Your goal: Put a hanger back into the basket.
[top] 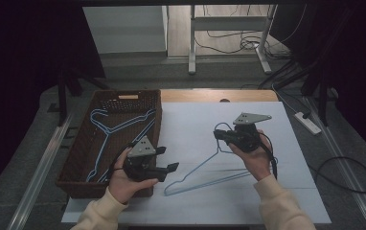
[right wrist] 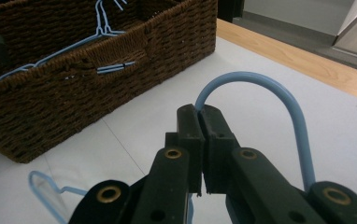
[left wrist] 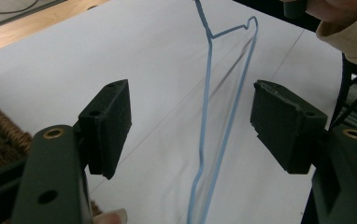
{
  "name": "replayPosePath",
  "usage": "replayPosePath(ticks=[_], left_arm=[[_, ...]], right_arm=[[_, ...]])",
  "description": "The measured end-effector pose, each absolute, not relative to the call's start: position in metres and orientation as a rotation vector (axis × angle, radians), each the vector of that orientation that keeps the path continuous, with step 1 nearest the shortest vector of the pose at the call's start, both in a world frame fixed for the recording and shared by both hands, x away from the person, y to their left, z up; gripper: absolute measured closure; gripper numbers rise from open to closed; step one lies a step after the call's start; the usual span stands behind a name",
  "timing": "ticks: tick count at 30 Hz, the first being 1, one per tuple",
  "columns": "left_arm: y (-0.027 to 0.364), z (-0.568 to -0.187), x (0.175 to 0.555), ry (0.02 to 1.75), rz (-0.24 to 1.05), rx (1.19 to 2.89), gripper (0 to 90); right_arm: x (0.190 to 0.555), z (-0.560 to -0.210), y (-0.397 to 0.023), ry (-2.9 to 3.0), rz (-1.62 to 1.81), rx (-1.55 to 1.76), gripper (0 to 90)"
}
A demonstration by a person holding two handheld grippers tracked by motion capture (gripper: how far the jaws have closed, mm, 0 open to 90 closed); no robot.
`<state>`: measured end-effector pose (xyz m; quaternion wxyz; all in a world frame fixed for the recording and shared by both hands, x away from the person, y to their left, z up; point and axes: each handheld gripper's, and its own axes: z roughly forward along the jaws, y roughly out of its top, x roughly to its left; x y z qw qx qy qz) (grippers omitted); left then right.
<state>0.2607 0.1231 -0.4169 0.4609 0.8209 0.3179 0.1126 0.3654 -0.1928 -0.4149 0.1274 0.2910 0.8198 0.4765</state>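
1. My right gripper (right wrist: 203,122) has its jaws clamped together on the hook of the blue wire hanger (right wrist: 279,107), which arches up and over just beyond the pads

2. From that grip the hanger's body slopes down toward my left gripper (left wrist: 193,126), its low end on the white table sheet (top: 190,120)

3. My left gripper's jaws stand wide apart, touching nothing; the hanger's wires run between them, farther off

4. Beside my left gripper sits the wicker basket (top: 154,103) with more blue hangers (top: 105,125) inside
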Motion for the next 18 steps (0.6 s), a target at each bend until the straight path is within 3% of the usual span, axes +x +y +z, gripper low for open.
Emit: replayPosePath(ticks=[18], left_arm=[[0.075, -0.416, 0.299, 0.729, 0.127, 2.128, 29.8]], right_arm=[[0.357, -0.393, -0.209, 2.327, 1.476, 0.79, 88.0]])
